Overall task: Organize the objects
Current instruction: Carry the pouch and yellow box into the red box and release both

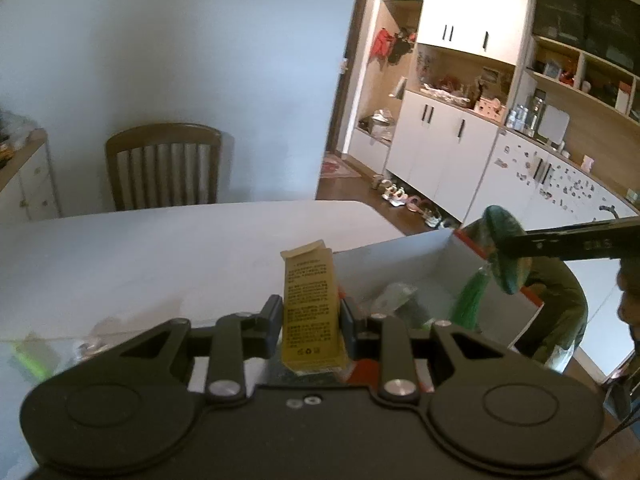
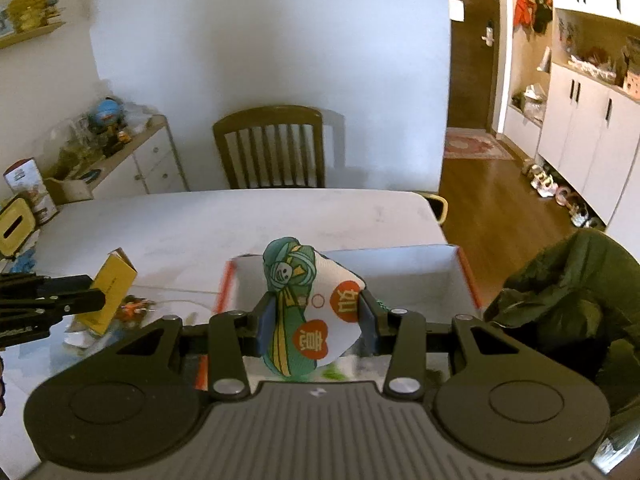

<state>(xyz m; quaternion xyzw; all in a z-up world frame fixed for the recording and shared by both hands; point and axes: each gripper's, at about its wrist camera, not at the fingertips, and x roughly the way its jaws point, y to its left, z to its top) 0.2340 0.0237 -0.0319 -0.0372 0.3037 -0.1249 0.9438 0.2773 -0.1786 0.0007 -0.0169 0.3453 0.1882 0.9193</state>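
Yellow carton [image 1: 312, 304] pinched upright in left gripper [image 1: 312, 320] fingers, just left of open box [image 2: 408, 268]. Green-white pouch [image 2: 312, 312] pinched in right gripper [image 2: 316, 324], directly over box interior; right nearer drop.

Left tongs [image 1: 312, 320] and right tongs [image 2: 318, 320] both clamped
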